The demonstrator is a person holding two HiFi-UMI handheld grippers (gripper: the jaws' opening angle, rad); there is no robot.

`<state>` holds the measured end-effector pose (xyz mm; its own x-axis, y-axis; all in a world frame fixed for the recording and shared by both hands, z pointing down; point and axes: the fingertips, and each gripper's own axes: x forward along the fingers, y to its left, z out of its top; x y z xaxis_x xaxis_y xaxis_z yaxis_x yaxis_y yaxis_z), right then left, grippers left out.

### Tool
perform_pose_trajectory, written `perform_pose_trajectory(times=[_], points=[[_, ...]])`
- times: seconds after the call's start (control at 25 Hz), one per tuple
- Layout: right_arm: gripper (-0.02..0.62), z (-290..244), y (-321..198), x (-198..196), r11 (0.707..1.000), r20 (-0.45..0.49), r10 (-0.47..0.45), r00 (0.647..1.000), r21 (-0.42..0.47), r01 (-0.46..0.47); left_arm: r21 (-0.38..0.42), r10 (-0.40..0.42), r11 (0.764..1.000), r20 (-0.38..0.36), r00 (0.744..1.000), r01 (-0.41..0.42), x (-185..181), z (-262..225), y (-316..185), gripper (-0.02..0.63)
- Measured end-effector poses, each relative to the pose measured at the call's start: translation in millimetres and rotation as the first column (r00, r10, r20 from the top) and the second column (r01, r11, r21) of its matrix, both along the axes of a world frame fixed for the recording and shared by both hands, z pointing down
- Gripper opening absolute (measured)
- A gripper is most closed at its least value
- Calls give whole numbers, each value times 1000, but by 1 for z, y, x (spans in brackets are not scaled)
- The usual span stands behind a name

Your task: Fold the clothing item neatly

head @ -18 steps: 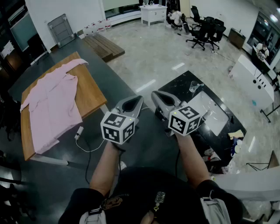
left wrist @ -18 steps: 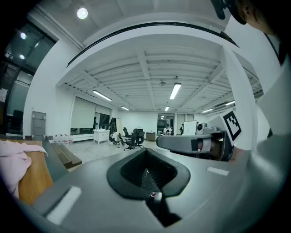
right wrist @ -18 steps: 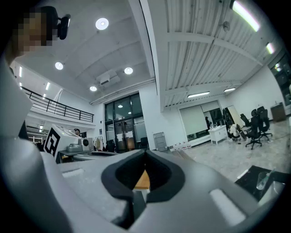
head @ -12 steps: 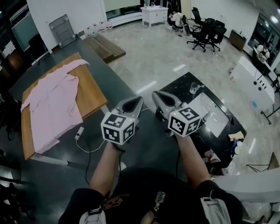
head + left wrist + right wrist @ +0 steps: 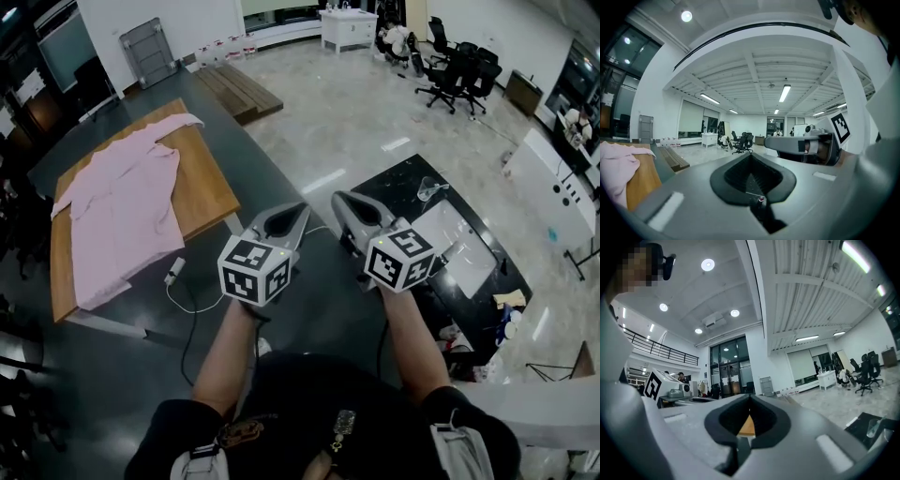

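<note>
The pink shirt point(image 5: 122, 220) lies spread out flat on the wooden tabletop point(image 5: 211, 187), one sleeve reaching toward the far corner. I'd say it is laid open like that so its sides and sleeves can be picked up and turned in. It sits off to the person's left, well apart from both tools, and nothing touches it. The person stands back from it over the dark floor point(image 5: 309, 319) with arms out in front. The left tongs point(image 5: 284, 221) and right tongs point(image 5: 349, 210) are held side by side, about level and close together. To me this looks like a carrying pose, not a reach, so the folding has not yet begun and the first job is to get over to the shirt. Both tongs are pressed tip to tip with nothing caught between them. Each tool's own view shows only the room past the closed tips. In the right tool's view a sliver of orange-brown, probably the tabletop, shows through the hollow behind them. They will have to spread before they can pinch any cloth.
</note>
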<state>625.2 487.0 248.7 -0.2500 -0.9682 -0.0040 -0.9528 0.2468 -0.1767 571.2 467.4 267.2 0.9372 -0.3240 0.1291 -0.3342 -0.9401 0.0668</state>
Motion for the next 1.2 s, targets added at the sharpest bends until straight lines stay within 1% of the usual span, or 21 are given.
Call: perform_pose_trajectory(times=[0.12,0.24,0.36,0.44,0.64,0.84,1.04,1.2], points=[[3,4,-7,-13,999,4,-33,999,-5,33,-10,-41,999,8,999,41,-16,6,-6,8],[3,12,-17,-37,996,9,-90,996,-14,90,-24,-103,994,14,995,104,-42,15,-16,8],[3,20,-31,-66,987,17,-160,987,-27,161,-35,-177,984,25,984,177,-75,23,-28,6],[3,27,-42,-88,976,28,-214,977,-38,215,-43,-235,971,37,971,237,-101,29,-36,8],[3,34,-69,-145,941,40,-335,941,-46,337,-55,-372,925,66,926,376,-167,40,-52,6],[3,43,-88,-210,891,42,-448,893,-66,450,-70,-492,864,82,867,498,-236,48,-62,7],[3,53,-108,-270,845,42,-525,850,-94,527,-94,-572,810,91,815,578,-299,58,-74,8],[3,62,-130,-315,820,36,-561,827,-117,561,-117,-614,774,104,782,623,-348,70,-93,7]])
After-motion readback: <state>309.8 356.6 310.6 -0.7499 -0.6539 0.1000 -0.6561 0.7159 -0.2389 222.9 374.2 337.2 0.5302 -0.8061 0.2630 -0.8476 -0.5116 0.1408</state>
